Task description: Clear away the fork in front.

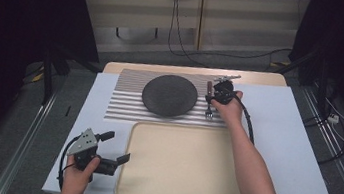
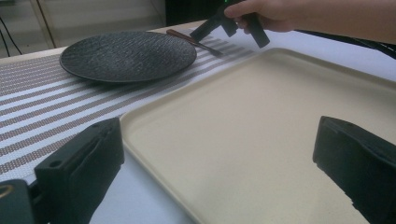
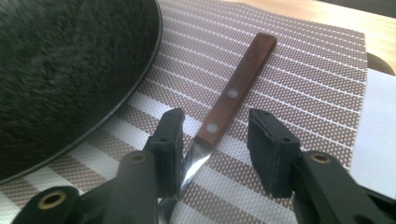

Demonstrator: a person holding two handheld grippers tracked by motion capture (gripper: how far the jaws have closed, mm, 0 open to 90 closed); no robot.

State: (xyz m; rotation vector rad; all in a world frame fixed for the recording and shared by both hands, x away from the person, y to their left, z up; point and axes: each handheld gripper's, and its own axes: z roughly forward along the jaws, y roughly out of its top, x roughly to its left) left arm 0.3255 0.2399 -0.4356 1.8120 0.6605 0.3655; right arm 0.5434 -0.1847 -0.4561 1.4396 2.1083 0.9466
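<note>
— Fork (image 3: pixel 236 93) with a wooden handle lies flat on the striped placemat (image 3: pixel 303 88), just right of the black plate (image 1: pixel 169 95). Is it held?

— Not yet. The right gripper (image 3: pixel 214 137) straddles it where the metal neck meets the handle, jaws apart; the left jaw is close against the metal neck (contact cannot be told), the right jaw stands clear of it.

— And the other hand?

— The left gripper (image 1: pixel 115 146) rests near the table's (image 1: pixel 298 159) front left corner, jaws wide apart around nothing, pointing over the rim of the beige tray (image 1: pixel 186 167).
</note>
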